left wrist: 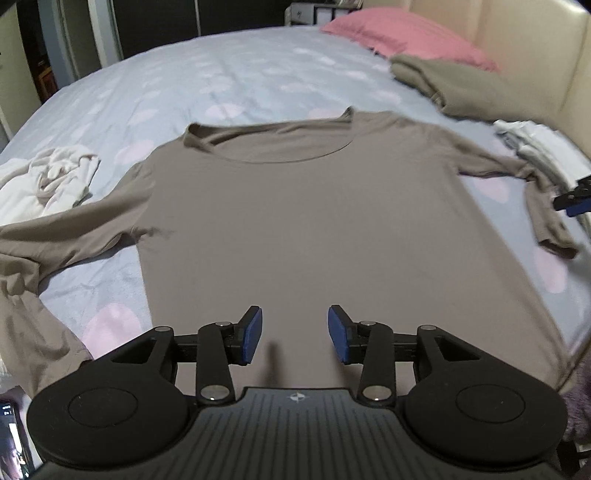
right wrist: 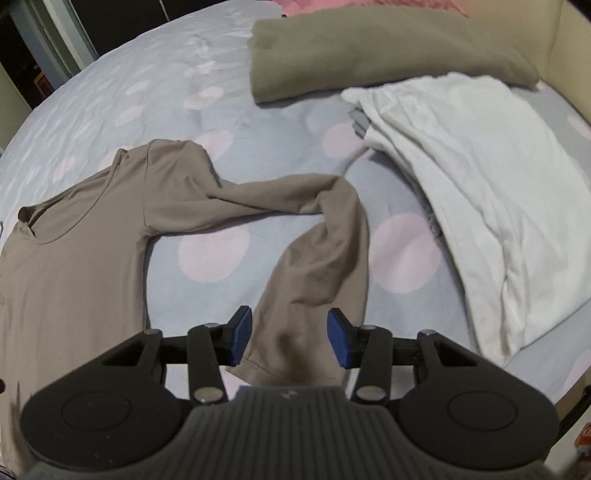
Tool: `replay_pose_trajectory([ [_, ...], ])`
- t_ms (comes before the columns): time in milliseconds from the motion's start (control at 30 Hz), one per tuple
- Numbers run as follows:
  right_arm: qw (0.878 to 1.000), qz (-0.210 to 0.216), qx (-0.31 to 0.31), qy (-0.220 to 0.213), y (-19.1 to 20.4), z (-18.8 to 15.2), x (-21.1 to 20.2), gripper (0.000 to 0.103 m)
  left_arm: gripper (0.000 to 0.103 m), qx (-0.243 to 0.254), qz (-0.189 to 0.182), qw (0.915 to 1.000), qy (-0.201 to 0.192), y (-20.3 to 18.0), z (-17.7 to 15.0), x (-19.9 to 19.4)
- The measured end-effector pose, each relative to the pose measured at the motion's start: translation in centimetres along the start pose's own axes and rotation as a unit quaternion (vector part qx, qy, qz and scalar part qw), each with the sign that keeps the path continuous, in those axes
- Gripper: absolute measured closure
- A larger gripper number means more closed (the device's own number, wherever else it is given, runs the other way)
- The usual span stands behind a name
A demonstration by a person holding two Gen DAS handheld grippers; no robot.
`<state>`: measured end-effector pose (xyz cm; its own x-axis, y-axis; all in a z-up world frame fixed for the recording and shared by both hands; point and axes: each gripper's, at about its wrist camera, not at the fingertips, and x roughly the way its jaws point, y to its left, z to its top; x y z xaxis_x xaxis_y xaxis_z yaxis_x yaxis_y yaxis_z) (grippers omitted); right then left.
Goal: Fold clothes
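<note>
You have one taupe shirt (left wrist: 314, 221) spread flat, with two long sleeves. Two folded piles sit to its right — one olive (right wrist: 388, 48), one white (right wrist: 480, 184). One crumpled white garment (left wrist: 48, 177) lies left, one pink pillow (left wrist: 402, 33) at the head, and two grippers — left (left wrist: 295, 334), right (right wrist: 290, 338).

Taupe shirt (left wrist: 314, 221) on pale blue bedsheet (left wrist: 221, 74) with pink dots
</note>
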<state>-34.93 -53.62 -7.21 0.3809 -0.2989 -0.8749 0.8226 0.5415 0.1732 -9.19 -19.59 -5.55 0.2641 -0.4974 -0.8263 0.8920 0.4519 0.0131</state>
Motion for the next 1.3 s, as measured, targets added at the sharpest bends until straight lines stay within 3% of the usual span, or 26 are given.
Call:
replay_pose_trajectory([
  [167,1.000,-0.003,-0.004,0.005,0.3,0.0,1.4,0.055,0.066,-0.014,-0.007,0.9998,0.009,0.6,0.5,0.8],
  [267,1.000,-0.008,0.008,0.028,0.1,0.0,2.9,0.060,0.066,-0.017,-0.004,0.9998,0.012,0.9,0.7,1.1],
  [367,0.999,-0.019,0.001,0.044,0.3,-0.1,4.0,0.075,0.066,-0.021,-0.004,0.9997,0.014,1.0,0.8,1.4],
  [433,0.999,-0.026,-0.009,0.041,0.6,0.1,4.0,0.089,0.066,-0.025,-0.003,0.9996,0.016,1.2,0.9,1.5],
  [467,0.999,-0.028,-0.012,0.037,0.6,0.2,3.9,0.101,0.066,-0.026,-0.003,0.9995,0.017,1.3,0.9,1.5],
  [700,0.999,-0.004,-0.028,-0.025,2.8,1.5,1.6,0.101,0.066,-0.034,0.001,0.9992,0.022,1.7,1.0,1.8],
  [900,0.995,0.052,-0.062,-0.064,7.3,3.0,0.2,0.101,0.066,-0.037,0.007,0.9989,0.028,2.1,1.0,2.1],
  [1167,0.969,0.157,-0.181,-0.052,16.3,2.6,0.5,0.100,0.065,-0.036,0.011,0.9985,0.041,2.4,0.5,2.6],
  [1300,0.961,0.182,-0.205,-0.032,18.5,2.1,1.6,0.090,0.065,-0.037,0.008,0.9985,0.039,2.8,0.3,2.8],
])
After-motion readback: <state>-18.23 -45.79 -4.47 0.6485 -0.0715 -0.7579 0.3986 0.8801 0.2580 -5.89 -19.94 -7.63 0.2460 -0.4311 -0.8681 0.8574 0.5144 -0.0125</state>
